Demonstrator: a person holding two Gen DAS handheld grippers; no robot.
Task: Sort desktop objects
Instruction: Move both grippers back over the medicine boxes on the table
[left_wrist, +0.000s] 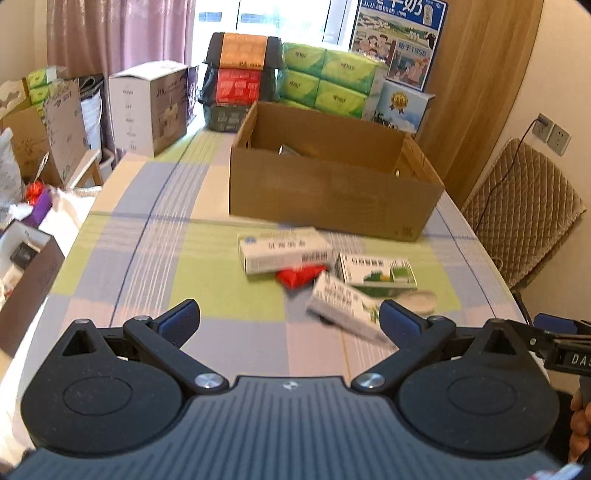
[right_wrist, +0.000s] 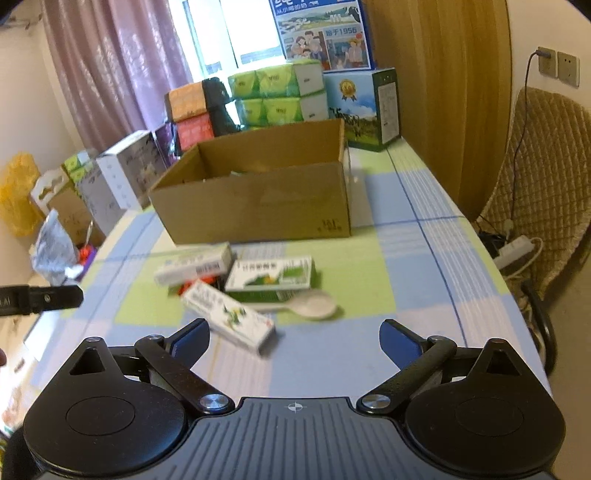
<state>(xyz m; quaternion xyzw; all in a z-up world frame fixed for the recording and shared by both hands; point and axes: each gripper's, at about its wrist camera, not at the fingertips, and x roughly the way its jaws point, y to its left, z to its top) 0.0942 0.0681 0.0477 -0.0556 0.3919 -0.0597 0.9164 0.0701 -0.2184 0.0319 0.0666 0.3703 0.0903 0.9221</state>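
A small pile lies on the checked tablecloth in front of an open cardboard box (left_wrist: 325, 192) (right_wrist: 258, 206). It holds a white medicine box (left_wrist: 284, 251) (right_wrist: 194, 266), a green-and-white box (left_wrist: 376, 271) (right_wrist: 271, 278), a slanted white box (left_wrist: 345, 306) (right_wrist: 229, 314), a red packet (left_wrist: 301, 277) (right_wrist: 188, 286) partly under them, and a white spoon (left_wrist: 417, 299) (right_wrist: 310, 304). My left gripper (left_wrist: 290, 323) is open above the near cloth, its right pad beside the slanted box. My right gripper (right_wrist: 295, 338) is open too, holding nothing, the slanted box just ahead of its left pad.
Behind the cardboard box stand green tissue packs (left_wrist: 328, 77) (right_wrist: 277, 92), black-wrapped packs (left_wrist: 240, 81) and a milk carton box (right_wrist: 365, 107). Cartons (left_wrist: 151, 107) crowd the floor at the left. A quilted chair (left_wrist: 524, 210) (right_wrist: 539, 177) stands right of the table.
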